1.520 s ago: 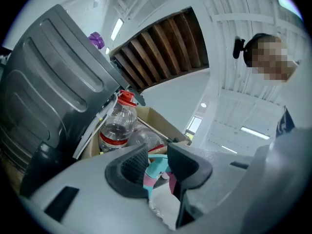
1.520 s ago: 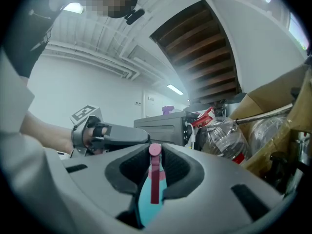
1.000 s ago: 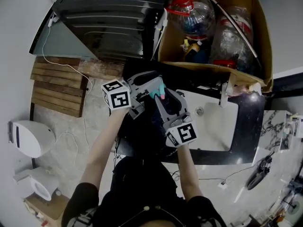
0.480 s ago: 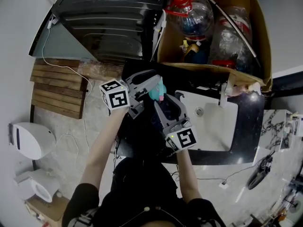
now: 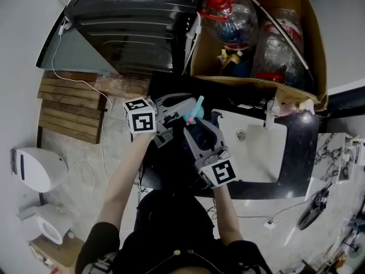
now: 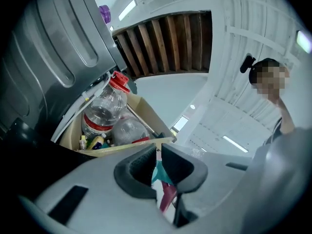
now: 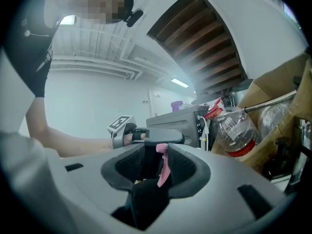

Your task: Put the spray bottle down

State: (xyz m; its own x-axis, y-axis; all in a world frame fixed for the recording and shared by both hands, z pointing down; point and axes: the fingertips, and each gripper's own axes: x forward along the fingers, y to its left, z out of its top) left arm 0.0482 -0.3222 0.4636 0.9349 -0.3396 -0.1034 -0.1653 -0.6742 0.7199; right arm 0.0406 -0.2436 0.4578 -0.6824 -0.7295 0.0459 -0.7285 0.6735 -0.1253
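Both tongs met on the spray bottle [image 5: 194, 111] in the head view: the left tongs [image 5: 183, 108] at its teal head, the right tongs [image 5: 201, 131] lower on the dark body, over the black counter [image 5: 296, 158] near the sink [image 5: 256, 147]. In the left gripper view, the jaws were clenched on the teal head. In the right gripper view, the jaws clamped the body below the pink trigger [image 7: 163, 165]. It looked mid-carry. The next move called for lowering the bottle upright onto the counter before releasing.

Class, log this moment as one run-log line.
left claw: shut on spray bottle head | right claw: shut on its body | status: not yet down
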